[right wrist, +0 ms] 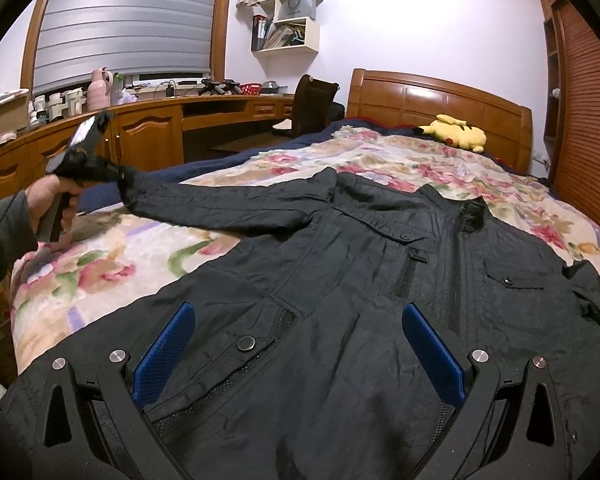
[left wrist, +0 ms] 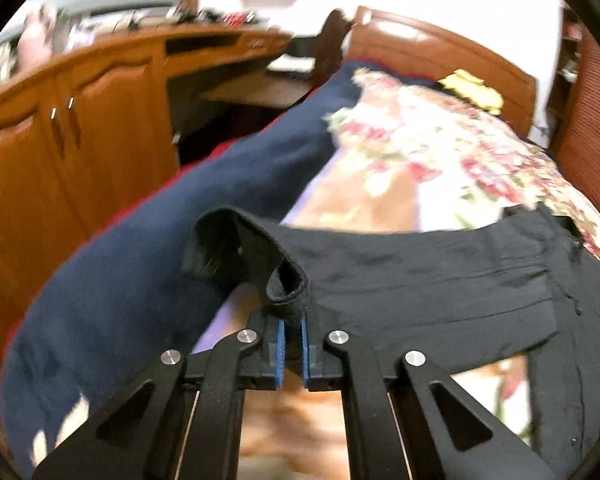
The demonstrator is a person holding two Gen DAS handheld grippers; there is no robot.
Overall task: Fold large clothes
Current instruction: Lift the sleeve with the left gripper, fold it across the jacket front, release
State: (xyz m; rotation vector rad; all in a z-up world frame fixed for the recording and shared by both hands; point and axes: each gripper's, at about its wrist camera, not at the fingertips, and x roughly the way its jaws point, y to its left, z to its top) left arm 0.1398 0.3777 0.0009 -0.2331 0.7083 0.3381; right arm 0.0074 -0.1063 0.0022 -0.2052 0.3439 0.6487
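Observation:
A black jacket (right wrist: 380, 280) lies front side up on the floral bedspread (right wrist: 140, 256), collar toward the headboard. Its left sleeve (right wrist: 228, 204) stretches out to the left and rises off the bed at the cuff. My left gripper (left wrist: 293, 336) is shut on that cuff (left wrist: 260, 256), with the folded black fabric pinched between the blue pads (left wrist: 281, 344). In the right wrist view a hand (right wrist: 48, 200) holds the left gripper (right wrist: 118, 174) at the sleeve's end. My right gripper (right wrist: 298, 310) stands open just above the jacket's lower front, with nothing clamped between its blue pads (right wrist: 168, 352).
A yellow plush toy (right wrist: 456, 132) lies by the wooden headboard (right wrist: 440, 100). A navy blanket (left wrist: 140, 264) runs along the bed's left edge. Wooden cabinets (right wrist: 144, 140), a desk and a dark chair (right wrist: 312, 104) stand beyond it. A slatted wardrobe door (right wrist: 584, 120) borders the right side.

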